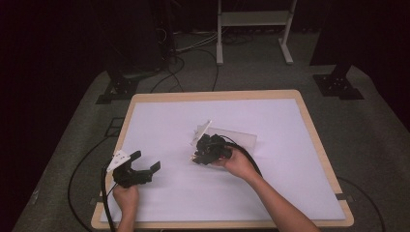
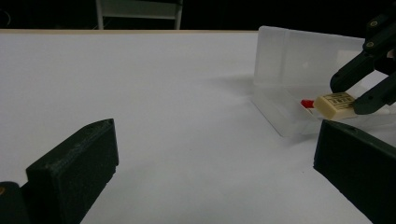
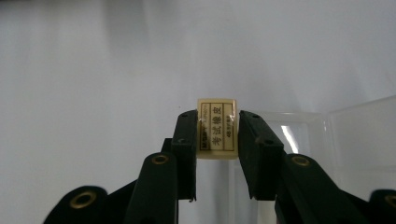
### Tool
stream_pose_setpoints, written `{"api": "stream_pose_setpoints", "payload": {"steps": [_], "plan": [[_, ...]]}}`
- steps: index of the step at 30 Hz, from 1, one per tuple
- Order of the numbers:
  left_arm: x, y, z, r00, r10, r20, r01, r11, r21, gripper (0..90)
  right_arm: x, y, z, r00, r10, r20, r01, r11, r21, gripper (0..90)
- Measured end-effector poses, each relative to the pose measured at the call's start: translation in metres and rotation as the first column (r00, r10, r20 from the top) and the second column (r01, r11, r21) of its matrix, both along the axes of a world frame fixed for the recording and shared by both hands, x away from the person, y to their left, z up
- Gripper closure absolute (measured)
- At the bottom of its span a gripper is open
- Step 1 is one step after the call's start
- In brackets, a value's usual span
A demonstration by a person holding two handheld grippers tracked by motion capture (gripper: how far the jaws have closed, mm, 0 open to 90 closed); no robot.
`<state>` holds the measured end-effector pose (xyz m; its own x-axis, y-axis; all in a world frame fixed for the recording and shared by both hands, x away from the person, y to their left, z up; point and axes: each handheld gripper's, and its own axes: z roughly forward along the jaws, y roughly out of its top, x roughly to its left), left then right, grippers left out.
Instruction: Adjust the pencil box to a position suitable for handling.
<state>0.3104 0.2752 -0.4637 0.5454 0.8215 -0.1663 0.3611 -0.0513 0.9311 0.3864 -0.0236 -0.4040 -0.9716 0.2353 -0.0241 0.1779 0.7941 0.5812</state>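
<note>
A cream eraser (image 3: 217,128) with a printed label sits clamped between the jaws of my right gripper (image 3: 217,140), which is shut on it. From the left gripper view the same eraser (image 2: 335,102) hangs low over the open clear plastic box (image 2: 299,70), next to a red-tipped item (image 2: 307,103) lying in the box. In the high view my right gripper (image 1: 200,153) is at the near left end of the clear box (image 1: 241,139). My left gripper (image 1: 145,162) rests on the white table near the front left, jaws wide apart and empty.
The white tabletop (image 1: 270,183) has a wooden rim (image 1: 212,95). Black cables (image 1: 82,169) trail off the left edge onto the grey floor. A white frame stand (image 1: 251,29) and dark equipment feet (image 1: 338,84) are beyond the far edge.
</note>
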Motion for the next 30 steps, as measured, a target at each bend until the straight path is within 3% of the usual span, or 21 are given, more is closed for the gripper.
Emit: {"api": "stream_pose_setpoints", "payload": {"steps": [18,30], "plan": [[0.001,0.0,0.0,1.0,0.001,-0.003,-0.001,1.0,0.007,0.0,0.024,-0.009,-0.012,0.9968,-0.077,-0.019,0.077,0.997,-0.006,68.0],[0.0,-0.001,0.0,1.0,-0.004,-0.002,0.004,1.0,0.009,0.0,0.031,-0.004,-0.017,0.9958,-0.089,-0.021,0.089,0.996,-0.014,68.0]]}}
